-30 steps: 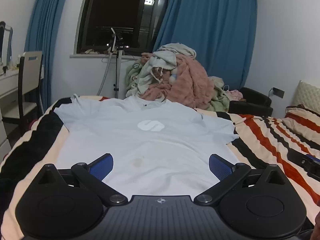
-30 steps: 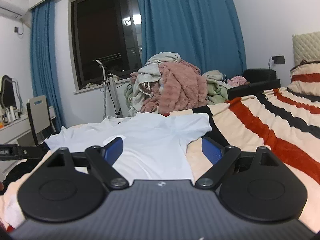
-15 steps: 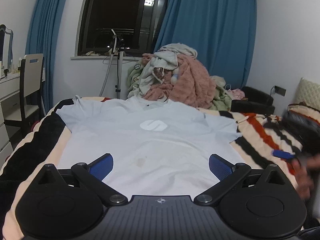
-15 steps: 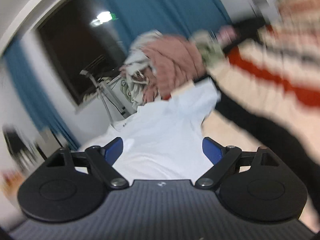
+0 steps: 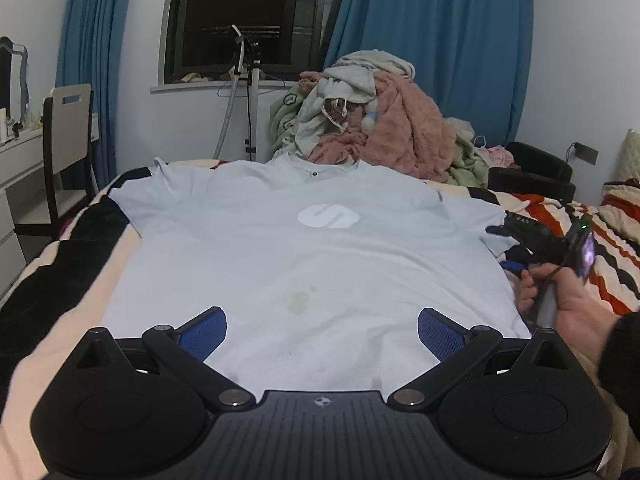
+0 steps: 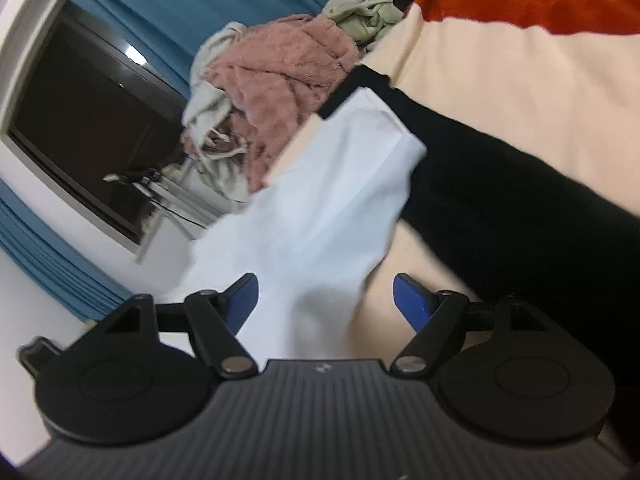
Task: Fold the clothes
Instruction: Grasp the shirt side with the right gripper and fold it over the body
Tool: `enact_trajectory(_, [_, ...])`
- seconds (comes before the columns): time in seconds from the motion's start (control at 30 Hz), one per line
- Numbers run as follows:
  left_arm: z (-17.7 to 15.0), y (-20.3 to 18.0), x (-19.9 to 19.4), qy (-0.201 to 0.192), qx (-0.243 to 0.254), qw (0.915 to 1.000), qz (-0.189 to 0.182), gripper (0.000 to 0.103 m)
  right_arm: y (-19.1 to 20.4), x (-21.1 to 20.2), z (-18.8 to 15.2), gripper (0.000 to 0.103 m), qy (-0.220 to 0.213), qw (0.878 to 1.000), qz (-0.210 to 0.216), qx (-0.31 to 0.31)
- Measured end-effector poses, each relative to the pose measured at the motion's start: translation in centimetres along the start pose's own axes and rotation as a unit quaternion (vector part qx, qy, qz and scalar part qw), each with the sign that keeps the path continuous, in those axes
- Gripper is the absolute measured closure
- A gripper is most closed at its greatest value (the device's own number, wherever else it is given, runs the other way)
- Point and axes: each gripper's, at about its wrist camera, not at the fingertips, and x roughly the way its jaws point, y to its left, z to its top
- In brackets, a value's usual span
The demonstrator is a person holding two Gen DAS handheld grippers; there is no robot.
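Observation:
A pale blue T-shirt (image 5: 312, 264) with a white logo lies flat, front up, on the striped bed. My left gripper (image 5: 320, 322) hovers open over its near hem, and nothing is between the blue pads. At the shirt's right edge, under the sleeve, a hand (image 5: 560, 304) holds my right gripper (image 5: 505, 249) rolled onto its side. In the right wrist view the sleeve (image 6: 344, 184) and side edge of the shirt run between the jaws of the right gripper (image 6: 326, 300). Those jaws are closing, and their pads are still clear of the cloth.
A heap of pink, grey and green clothes (image 5: 372, 120) sits past the collar. The striped blanket (image 5: 608, 248) covers the bed to the right. A black armchair (image 5: 532, 172) stands behind it. A chair (image 5: 68, 140) and desk are at the left, and a garment-steamer stand (image 5: 250, 100) is by the window.
My right gripper swept down and rolled sideways to the shirt's right edge, entering the left wrist view, and its jaws narrowed. My left gripper sank slightly toward the hem.

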Motion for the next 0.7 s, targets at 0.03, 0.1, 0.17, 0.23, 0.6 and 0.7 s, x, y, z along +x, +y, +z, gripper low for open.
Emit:
enact_trajectory(0.03, [0.2,0.0,0.6,0.001,-0.001,1.0000,-0.001,0.000,-0.6,1.0,0.2,0.026,-0.012,1.000,0.012,0.003])
enact_trajectory(0.1, [0.7,0.1,1.9,0.003,-0.007,1.0000,-0.002,0.000,-0.8,2.7,0.7,0.026,-0.037,0.998,0.043,-0.007])
enact_trajectory(0.17, [1.2,0.2,3.2,0.000,-0.007,1.0000,0.006,0.000,-0.7,4.7,1.1,0.026,-0.053,0.997,0.054,-0.017])
enact_trajectory(0.23, [1.4,0.5,4.6,-0.002,-0.005,0.9998,0.017,0.000,-0.5,6.7,2.0,0.026,-0.068,0.996,0.052,-0.016])
enact_trajectory(0.6, [3.2,4.2,5.1,0.000,-0.043,0.9983,0.040,0.000,11.0,7.9,5.2,0.097,-0.116,0.970,-0.079,-0.198])
enact_trajectory(0.7, [3.4,5.9,2.4,-0.009,-0.052,0.9981,0.031,0.000,17.1,6.2,4.8,0.097,-0.124,0.949,-0.112,-0.269])
